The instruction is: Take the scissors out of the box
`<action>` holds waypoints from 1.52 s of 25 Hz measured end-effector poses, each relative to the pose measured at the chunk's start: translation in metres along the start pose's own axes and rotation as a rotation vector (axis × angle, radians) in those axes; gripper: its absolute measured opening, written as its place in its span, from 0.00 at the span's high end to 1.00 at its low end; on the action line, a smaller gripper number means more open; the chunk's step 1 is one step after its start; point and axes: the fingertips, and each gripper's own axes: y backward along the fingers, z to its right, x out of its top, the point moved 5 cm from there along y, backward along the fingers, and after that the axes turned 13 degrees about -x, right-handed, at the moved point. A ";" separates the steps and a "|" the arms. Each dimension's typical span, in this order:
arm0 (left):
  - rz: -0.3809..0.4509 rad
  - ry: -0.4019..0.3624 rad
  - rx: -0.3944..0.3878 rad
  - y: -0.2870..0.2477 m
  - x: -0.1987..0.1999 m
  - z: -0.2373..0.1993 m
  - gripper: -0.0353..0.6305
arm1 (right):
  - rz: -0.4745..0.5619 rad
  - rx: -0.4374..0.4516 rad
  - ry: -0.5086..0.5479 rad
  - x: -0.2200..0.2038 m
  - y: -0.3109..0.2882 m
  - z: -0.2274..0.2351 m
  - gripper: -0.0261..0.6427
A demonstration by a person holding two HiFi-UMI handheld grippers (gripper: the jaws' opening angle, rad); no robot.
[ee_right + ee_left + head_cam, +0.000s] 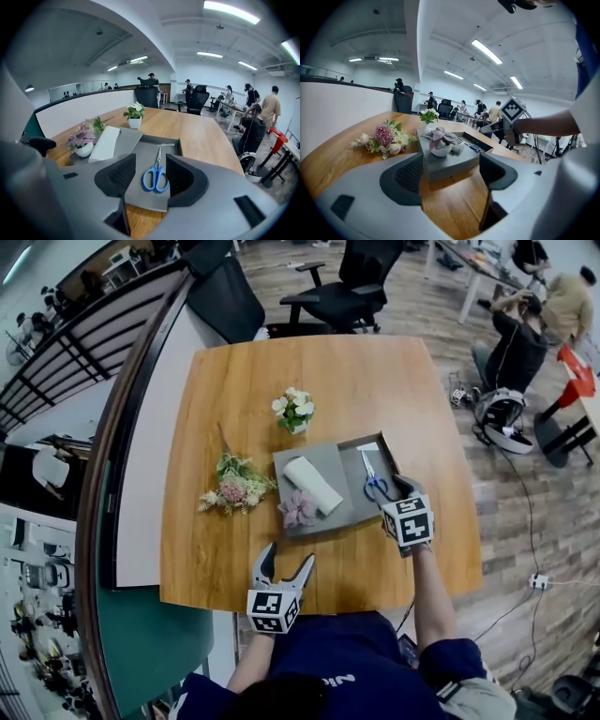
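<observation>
A pair of blue-handled scissors lies in the open grey box on the wooden table, blades pointing away from me. My right gripper hovers at the box's near right corner. In the right gripper view the scissors lie on the box floor between the jaws, which stand open with the pads clear of the handles. My left gripper is open and empty at the table's near edge, short of the grey lid. The left gripper view shows the lid's corner just ahead of its jaws.
On the lid rest a white roll and a small purple plant in a white pot. A flower bouquet lies to the left, and a potted white flower stands behind. Office chairs and people are beyond the table.
</observation>
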 end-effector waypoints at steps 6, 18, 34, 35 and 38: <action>0.005 0.048 0.099 0.013 -0.003 -0.016 0.38 | -0.148 0.053 0.040 -0.007 -0.045 0.000 0.67; 0.007 0.137 0.227 0.028 -0.016 -0.036 0.38 | -0.437 0.088 0.069 -0.044 -0.096 0.000 0.69; -0.003 0.139 0.234 0.025 -0.016 -0.043 0.38 | -0.493 0.099 0.071 -0.045 -0.106 -0.001 0.76; -0.001 0.138 0.232 0.025 -0.015 -0.042 0.38 | -0.488 0.098 0.066 -0.045 -0.105 -0.001 0.81; 0.010 0.136 0.229 0.026 -0.014 -0.041 0.38 | -0.447 0.080 0.093 -0.047 -0.103 -0.003 0.82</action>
